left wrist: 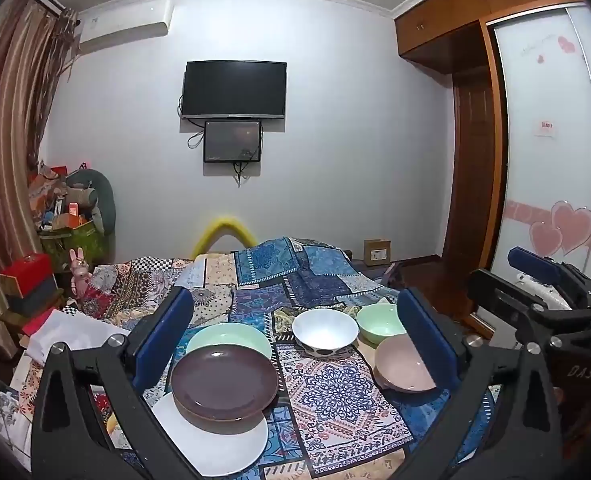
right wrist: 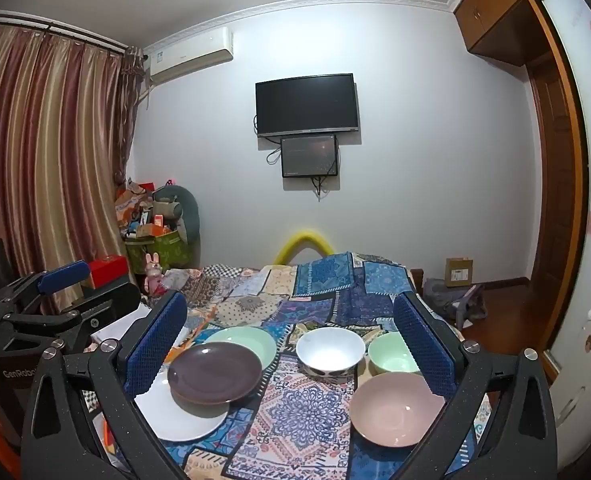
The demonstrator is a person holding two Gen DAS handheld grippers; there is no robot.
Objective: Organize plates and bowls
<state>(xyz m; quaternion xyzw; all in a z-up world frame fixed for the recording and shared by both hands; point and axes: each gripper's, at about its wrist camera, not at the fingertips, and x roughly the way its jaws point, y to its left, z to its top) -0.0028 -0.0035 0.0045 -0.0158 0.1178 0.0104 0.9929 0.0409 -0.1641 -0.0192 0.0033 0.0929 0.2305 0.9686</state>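
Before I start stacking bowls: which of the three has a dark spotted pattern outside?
The white bowl, in the middle of the row; the green bowl and the pink bowl are plain.

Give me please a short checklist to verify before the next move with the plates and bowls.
1. Left gripper open, holding nothing: ok.
2. Right gripper open, holding nothing: ok.
3. Brown plate lies flat: not ok, it overlaps the white plate and green plate.
4. Pink bowl, white bowl, green bowl upright: ok.
5. Bowls stacked: not ok, they stand apart.
6. Patterned cloth firm below: cannot tell.
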